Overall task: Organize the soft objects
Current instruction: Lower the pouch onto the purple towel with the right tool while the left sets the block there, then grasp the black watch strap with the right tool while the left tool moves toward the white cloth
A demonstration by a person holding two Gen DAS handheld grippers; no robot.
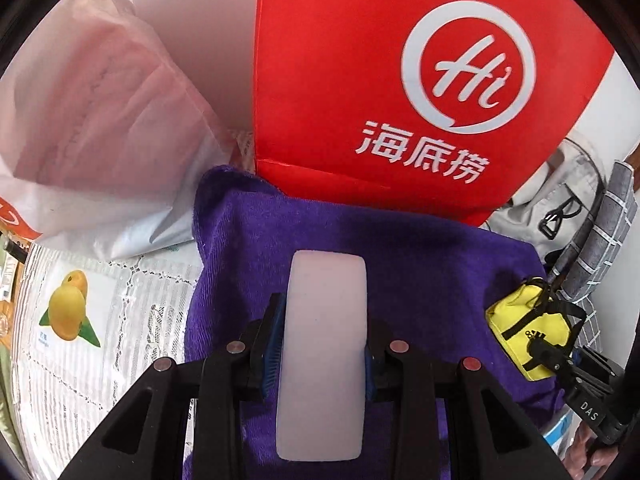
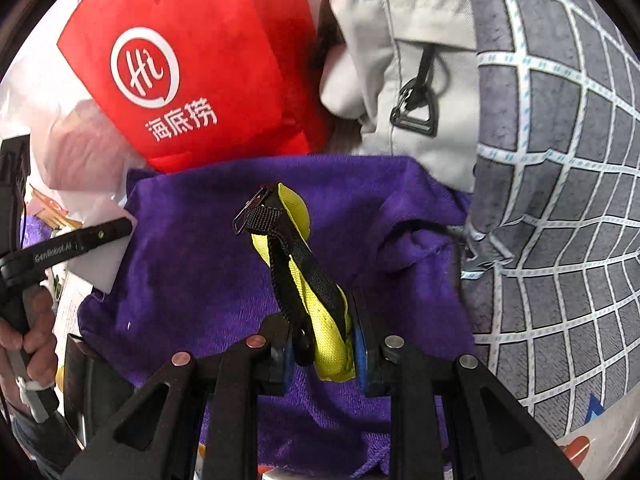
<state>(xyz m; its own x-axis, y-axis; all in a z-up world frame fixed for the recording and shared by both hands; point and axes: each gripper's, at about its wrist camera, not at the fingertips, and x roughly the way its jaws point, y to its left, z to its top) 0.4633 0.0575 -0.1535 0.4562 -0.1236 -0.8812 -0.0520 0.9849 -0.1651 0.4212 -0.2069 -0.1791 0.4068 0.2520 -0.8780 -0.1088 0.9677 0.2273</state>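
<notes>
My left gripper (image 1: 324, 354) is shut on a pale, soft white block (image 1: 325, 320) that sticks out forward between its blue pads, above a purple towel (image 1: 420, 264). The yellow pouch (image 1: 524, 340) with black straps shows at the right of the left wrist view, held by the other gripper. In the right wrist view my right gripper (image 2: 322, 354) is shut on that yellow pouch (image 2: 326, 328), whose black strap (image 2: 292, 256) and clip point forward over the purple towel (image 2: 192, 272). The left gripper's black body (image 2: 60, 252) and a hand (image 2: 36, 332) show at the left edge there.
A red paper bag (image 1: 360, 80) with a white logo stands behind the towel. A white plastic bag (image 1: 92, 120) lies to its left on a lace cloth with a fruit picture (image 1: 68, 312). A light grey bag (image 2: 416, 60) and grey checked fabric (image 2: 560, 200) crowd the right.
</notes>
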